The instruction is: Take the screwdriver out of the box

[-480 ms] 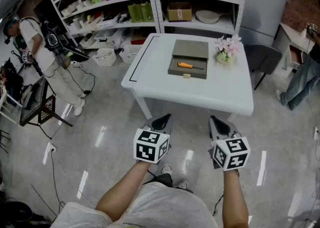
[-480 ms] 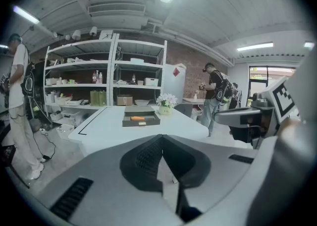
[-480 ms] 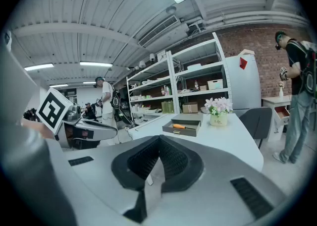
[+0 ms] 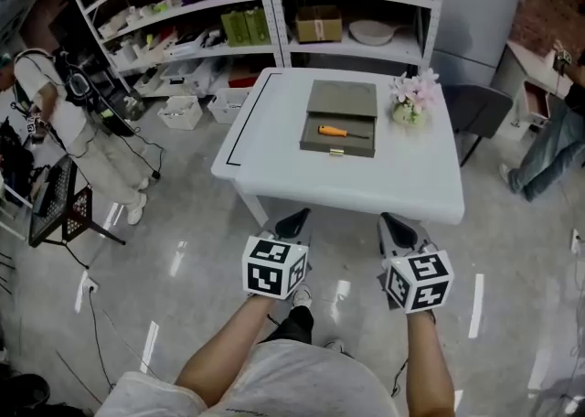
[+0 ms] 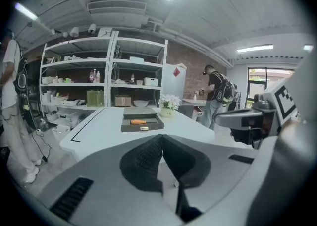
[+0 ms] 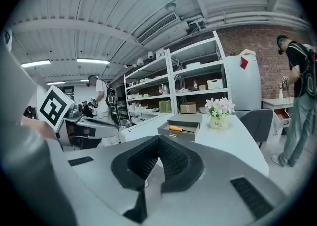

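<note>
An orange-handled screwdriver (image 4: pixel 333 132) lies inside an open grey box (image 4: pixel 340 119) on the white table (image 4: pixel 384 177). The left gripper view shows the box (image 5: pixel 142 121) and screwdriver (image 5: pixel 138 122) ahead on the table; so does the right gripper view, with the box (image 6: pixel 179 127) and screwdriver (image 6: pixel 176 129). My left gripper (image 4: pixel 292 222) and right gripper (image 4: pixel 396 227) hover side by side over the floor, short of the table's near edge. Both are shut with nothing between their jaws.
A pot of pink flowers (image 4: pixel 412 97) stands right of the box. Shelving (image 4: pixel 274 13) with boxes and bottles fills the back. A dark chair (image 4: pixel 475 106) sits right of the table. A person (image 4: pixel 64 113) stands at the left, another (image 4: pixel 559 141) at the right edge.
The table and box sit slightly higher and further left in the head view. The person at the left has shifted. Both grippers hold about the same place.
</note>
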Demonstrator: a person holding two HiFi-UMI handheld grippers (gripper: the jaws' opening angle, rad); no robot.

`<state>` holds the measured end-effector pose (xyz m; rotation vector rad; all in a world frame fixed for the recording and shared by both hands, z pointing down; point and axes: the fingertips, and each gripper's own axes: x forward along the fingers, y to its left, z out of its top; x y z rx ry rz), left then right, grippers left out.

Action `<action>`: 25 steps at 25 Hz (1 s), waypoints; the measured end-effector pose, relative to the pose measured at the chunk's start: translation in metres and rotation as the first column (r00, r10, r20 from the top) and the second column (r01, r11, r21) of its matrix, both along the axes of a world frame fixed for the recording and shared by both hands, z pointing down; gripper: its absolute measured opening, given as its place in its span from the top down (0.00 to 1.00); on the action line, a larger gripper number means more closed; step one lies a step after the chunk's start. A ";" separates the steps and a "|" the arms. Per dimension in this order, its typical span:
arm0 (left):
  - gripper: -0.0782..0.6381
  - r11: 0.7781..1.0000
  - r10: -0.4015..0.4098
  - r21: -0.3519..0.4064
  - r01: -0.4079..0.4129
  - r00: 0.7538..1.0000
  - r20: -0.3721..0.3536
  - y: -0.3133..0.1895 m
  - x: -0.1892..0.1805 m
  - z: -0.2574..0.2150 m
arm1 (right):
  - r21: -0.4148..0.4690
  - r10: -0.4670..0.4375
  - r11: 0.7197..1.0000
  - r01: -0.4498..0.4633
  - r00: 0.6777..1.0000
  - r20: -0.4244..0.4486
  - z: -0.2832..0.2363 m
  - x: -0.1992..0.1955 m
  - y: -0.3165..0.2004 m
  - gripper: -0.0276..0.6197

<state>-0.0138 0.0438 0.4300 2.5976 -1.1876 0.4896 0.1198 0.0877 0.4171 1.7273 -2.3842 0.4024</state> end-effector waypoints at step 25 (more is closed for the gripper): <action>0.88 0.996 0.077 -0.052 -0.078 0.997 -0.023 -0.185 -0.008 0.009 | -0.068 0.059 0.996 -0.062 0.997 -0.045 0.009 -0.014 -0.175 0.90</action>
